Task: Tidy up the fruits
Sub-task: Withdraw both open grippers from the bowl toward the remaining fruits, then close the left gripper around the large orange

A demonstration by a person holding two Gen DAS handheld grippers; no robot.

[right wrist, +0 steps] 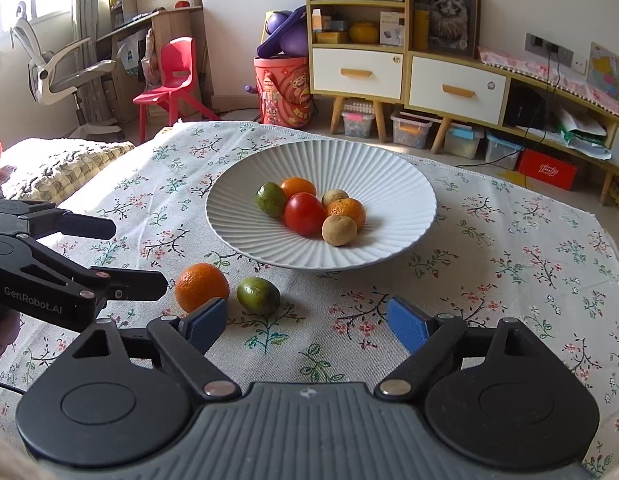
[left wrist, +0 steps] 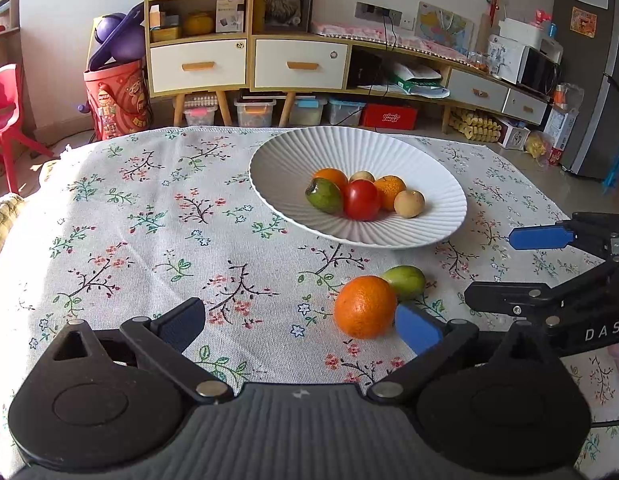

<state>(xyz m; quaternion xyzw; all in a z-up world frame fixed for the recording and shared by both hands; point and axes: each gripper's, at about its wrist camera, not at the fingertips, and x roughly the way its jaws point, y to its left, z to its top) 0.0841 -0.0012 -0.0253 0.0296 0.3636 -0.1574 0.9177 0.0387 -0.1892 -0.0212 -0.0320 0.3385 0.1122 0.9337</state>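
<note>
Left tool (left wrist: 301, 330): nearest item, low over the table (left wrist: 129, 240), fingers spread wide with nothing between them. Its blue pad (left wrist: 417, 330) sits just beside the orange (left wrist: 365, 306) without pressing on it. The wide spread probably suits a round fruit of that girth.

Right tool (right wrist: 305, 322): fingers likewise apart, empty, aimed at the cloth in front of the lime (right wrist: 258, 295). Seen from the left wrist, it comes in from the right, its pads clear of both loose fruits.

Loose fruit, 2 items: orange and lime, side by side on the floral cloth, just short of the plate (right wrist: 389, 168). From the left wrist they appear to touch; from the right wrist a small gap shows between them. These are likely what remains to gather.

Plate, 1 item, white, ribbed, mid-table. Contents, 6 items, bunched together in the centre dip: 1 tomato (right wrist: 304, 213), 1 green fruit (right wrist: 270, 199), 2 small oranges, 2 tan round fruits. The sloping sides probably account for the huddle.

Status, by judgement: sorting well along, 2 pieces outstanding, 1 tool apparently assigned to each. Risk: round fruit may roll on the cloth if nudged by a pad.
</note>
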